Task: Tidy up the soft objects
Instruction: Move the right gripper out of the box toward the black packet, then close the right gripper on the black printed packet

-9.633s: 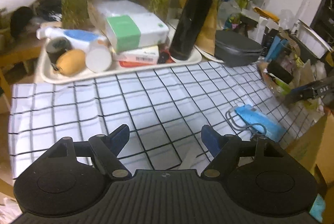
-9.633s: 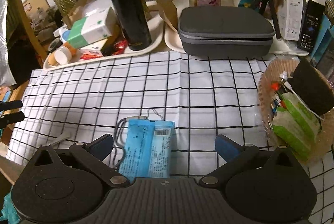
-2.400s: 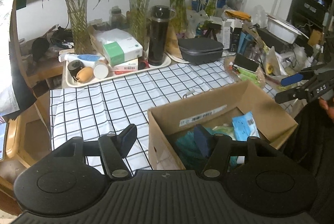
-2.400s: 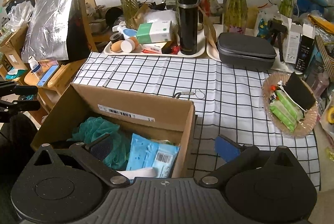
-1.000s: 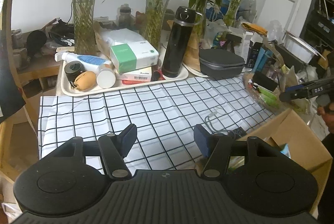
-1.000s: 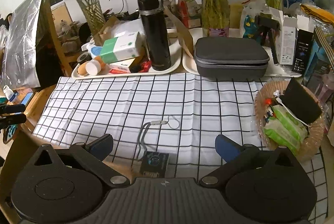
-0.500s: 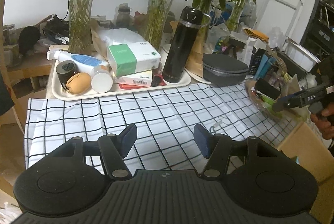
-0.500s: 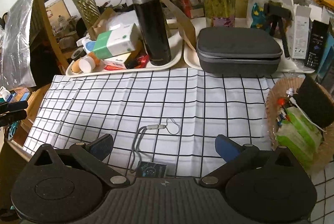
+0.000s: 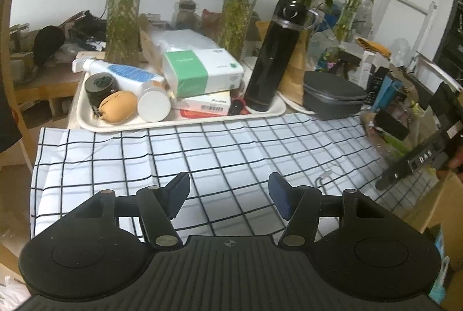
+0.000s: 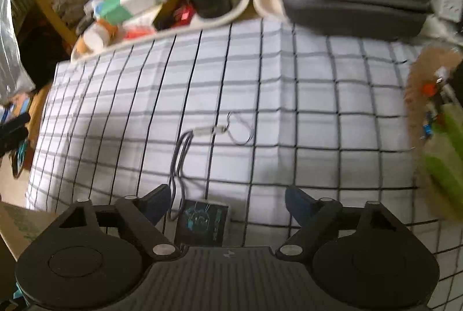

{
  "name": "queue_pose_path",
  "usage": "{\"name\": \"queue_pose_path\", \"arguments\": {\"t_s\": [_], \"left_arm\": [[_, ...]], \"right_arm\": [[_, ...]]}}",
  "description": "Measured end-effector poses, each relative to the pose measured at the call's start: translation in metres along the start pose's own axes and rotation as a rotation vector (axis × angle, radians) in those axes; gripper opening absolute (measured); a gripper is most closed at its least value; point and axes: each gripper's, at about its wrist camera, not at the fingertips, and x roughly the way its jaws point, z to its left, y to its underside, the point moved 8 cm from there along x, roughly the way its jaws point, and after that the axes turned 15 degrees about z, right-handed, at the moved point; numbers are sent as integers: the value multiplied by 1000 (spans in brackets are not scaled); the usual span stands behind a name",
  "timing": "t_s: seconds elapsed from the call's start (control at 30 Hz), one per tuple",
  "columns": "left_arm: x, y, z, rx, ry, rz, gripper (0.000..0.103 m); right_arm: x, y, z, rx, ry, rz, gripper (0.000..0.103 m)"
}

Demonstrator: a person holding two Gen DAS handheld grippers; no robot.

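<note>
Lying between the closing, still wide right tool (image 10: pixel 227 202), the black card (image 10: pixel 202 221) trails its cord (image 10: pixel 181 154) away

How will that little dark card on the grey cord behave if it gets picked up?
The card looks flat and thin, so probably light. Its cord lies in loose loops, so it would likely dangle and trail. Lying flat on the checked cloth, its edges may be hard to pinch.

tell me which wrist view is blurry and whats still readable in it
Right wrist view: motion-smeared, worst on the grey case and tray clutter; the small black card and its cord stay readable. Left wrist view: sharp, with fisheye bending of the checked cloth.
</note>
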Motion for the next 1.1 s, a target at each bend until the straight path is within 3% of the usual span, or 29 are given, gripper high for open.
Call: {"name": "queue_pose_path", "arguments": {"t_s": [0.27, 0.4, 0.5, 0.77, 1.1], "left_arm": [[7, 3, -3, 20, 4, 31, 59], [9, 3, -3, 14, 8, 34, 59], [10, 3, -2, 12, 4, 39, 59], [12, 5, -3, 19, 3, 48, 59], [10, 2, -13, 47, 99, 47, 59]], "right_arm": [[41, 5, 16, -89, -27, 198, 85], [57, 6, 20, -144, 3, 257, 74], [56, 2, 21, -188, 49, 235, 61], [43, -5, 14, -264, 324, 107, 61], [50, 4, -3, -205, 321, 148, 64]]}}
